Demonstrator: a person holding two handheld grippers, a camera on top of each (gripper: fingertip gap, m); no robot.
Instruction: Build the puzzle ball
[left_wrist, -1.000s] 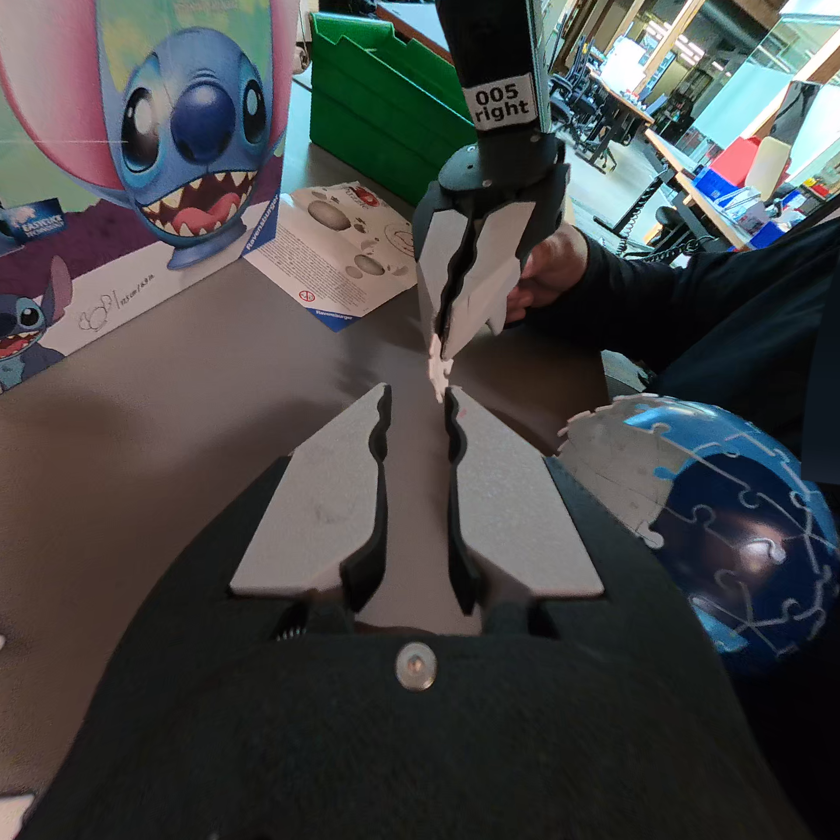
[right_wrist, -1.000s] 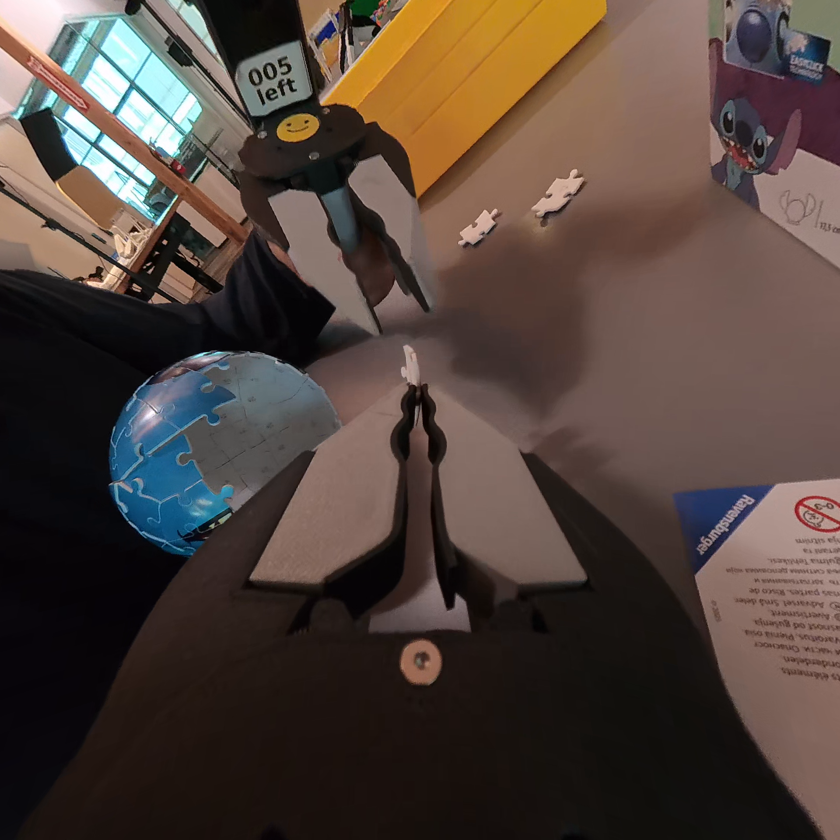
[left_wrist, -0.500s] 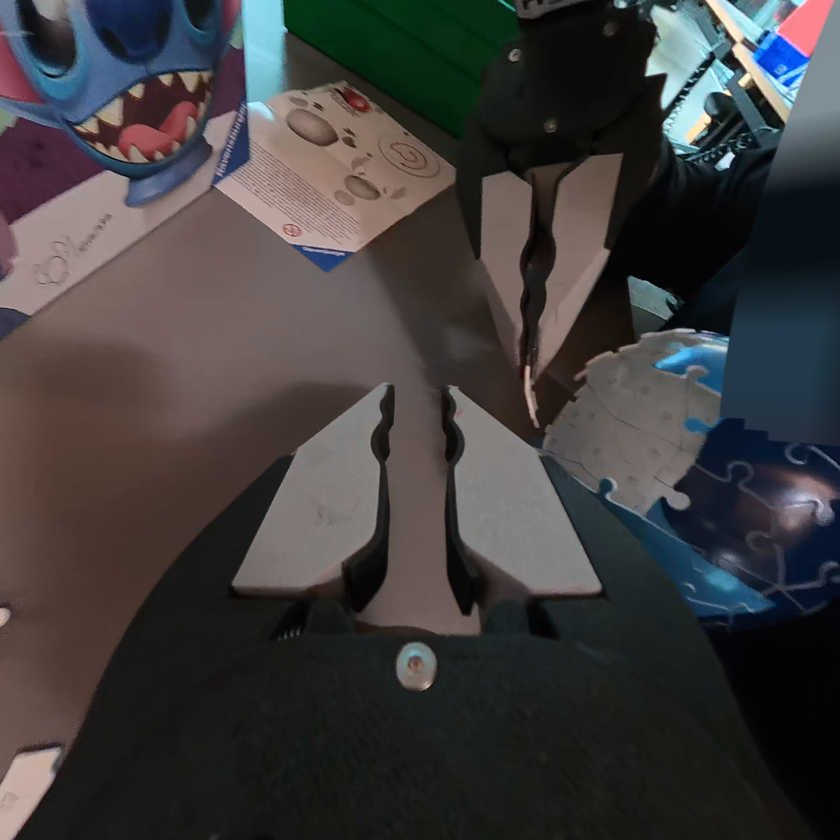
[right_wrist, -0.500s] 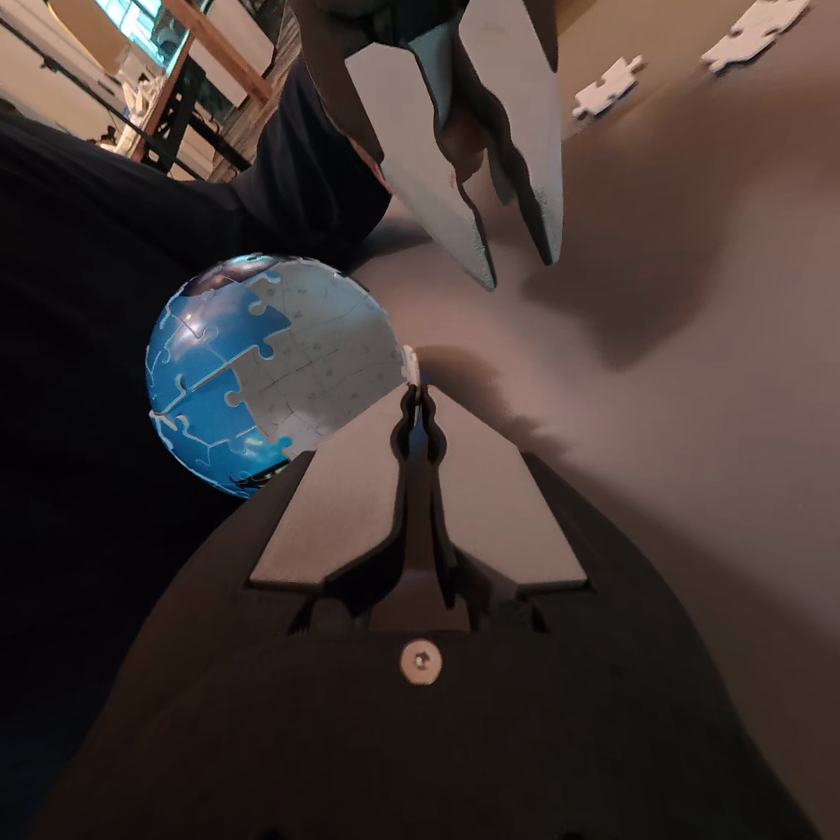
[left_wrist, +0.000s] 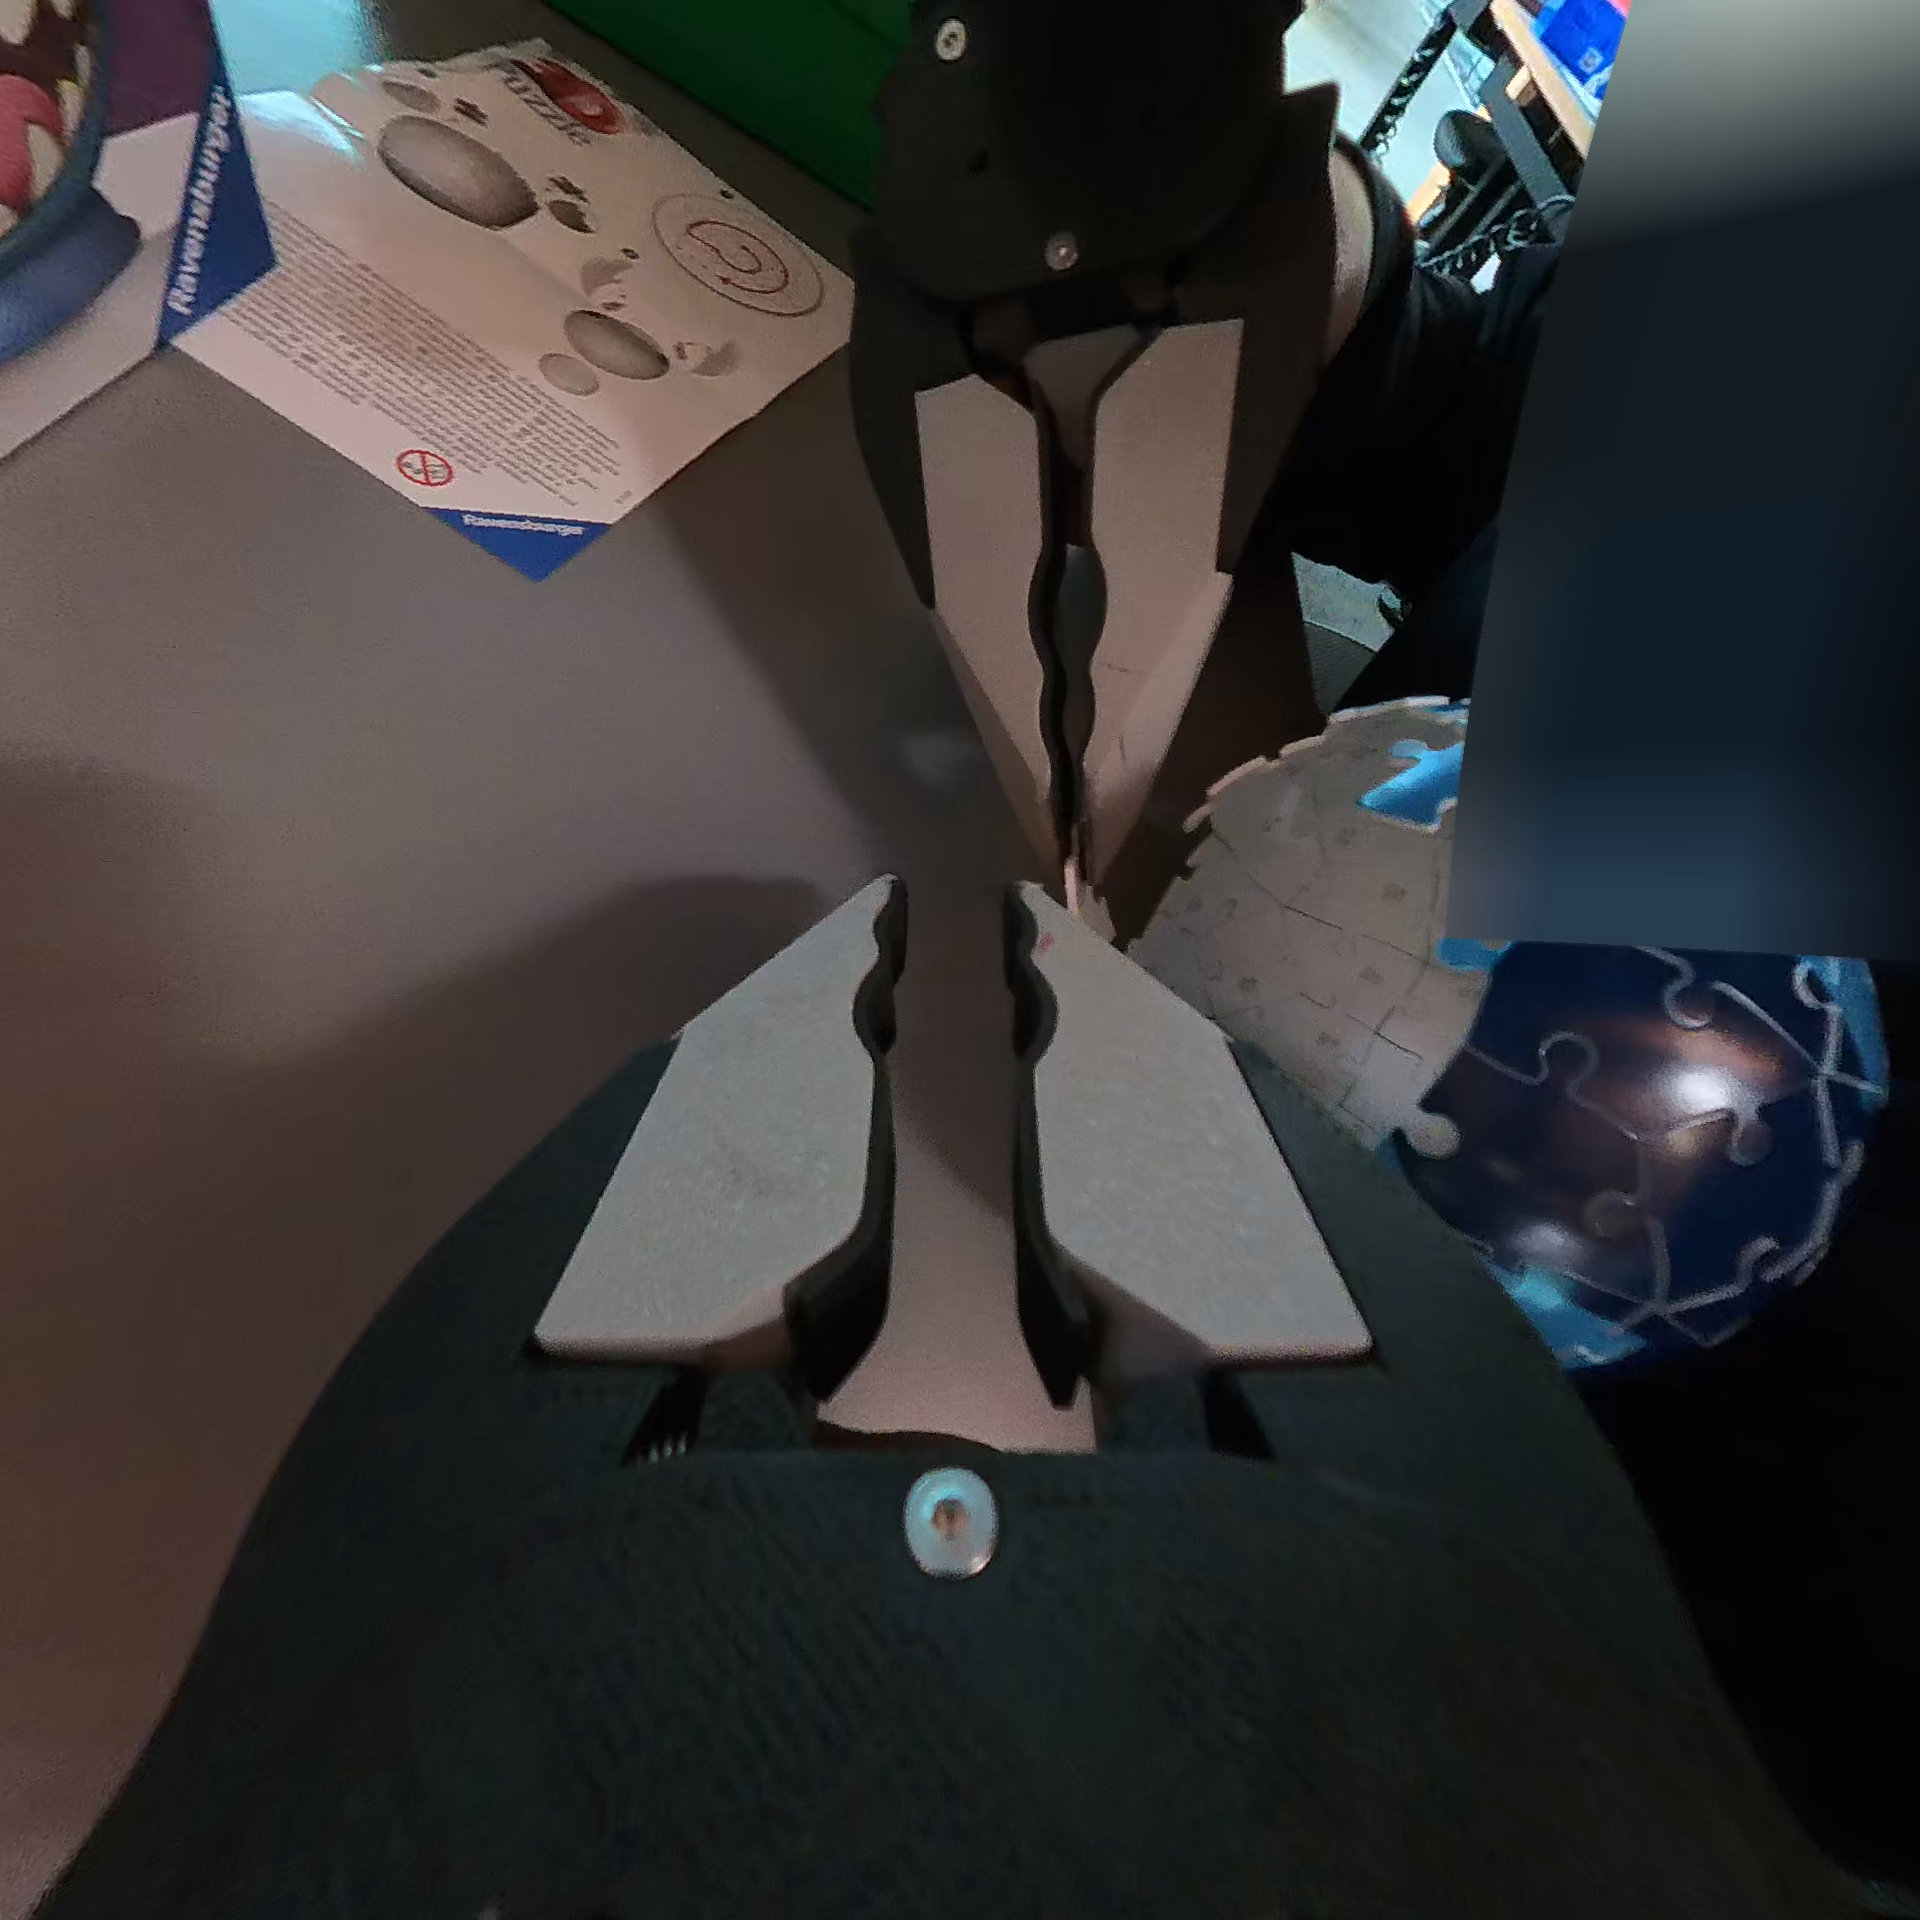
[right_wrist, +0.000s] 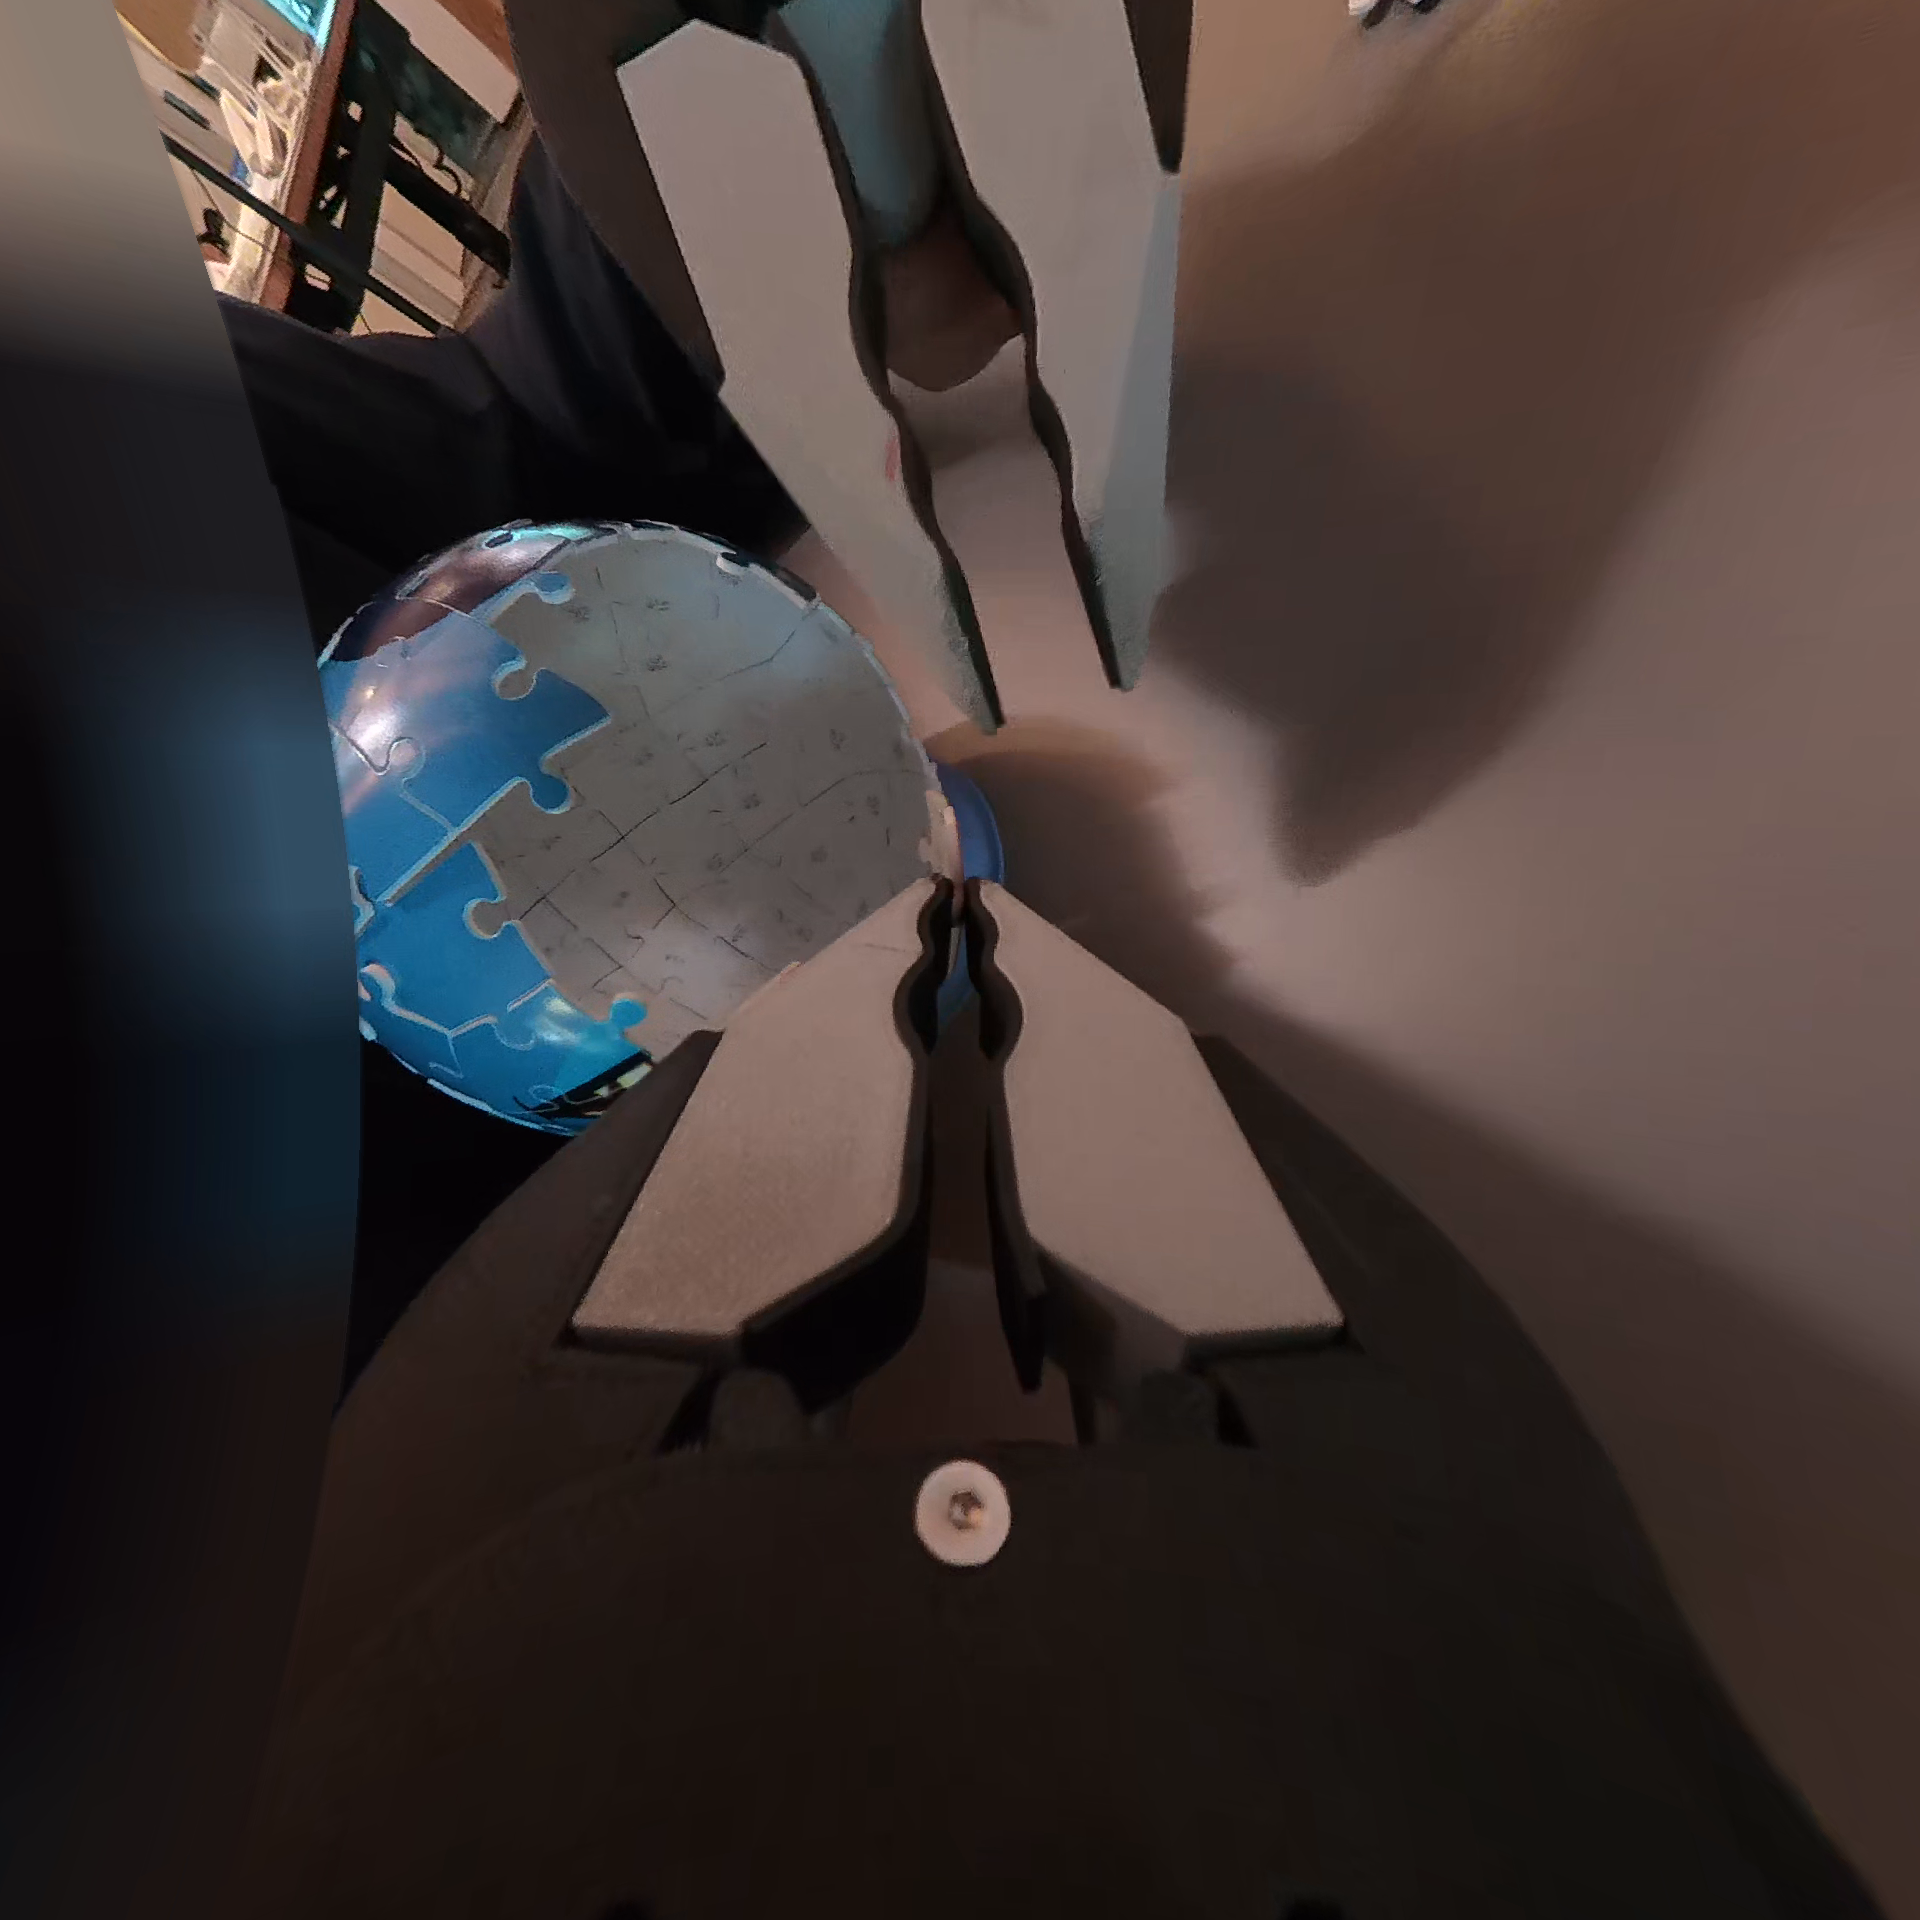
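Grey-brown matte tabletop (left_wrist: 312, 831) filling most of both views, dim, crossed by soft dark shadows at mid right of the right wrist view. Green bin (left_wrist: 727, 94) at the top edge of the left wrist view. Upper right there: wooden desks (left_wrist: 1538, 94) and a black office chair (left_wrist: 1470, 140), brightly lit. Upper left of the right wrist view: a wooden beam (right_wrist: 317, 135) and dark metal framing against a bright, blurred room.
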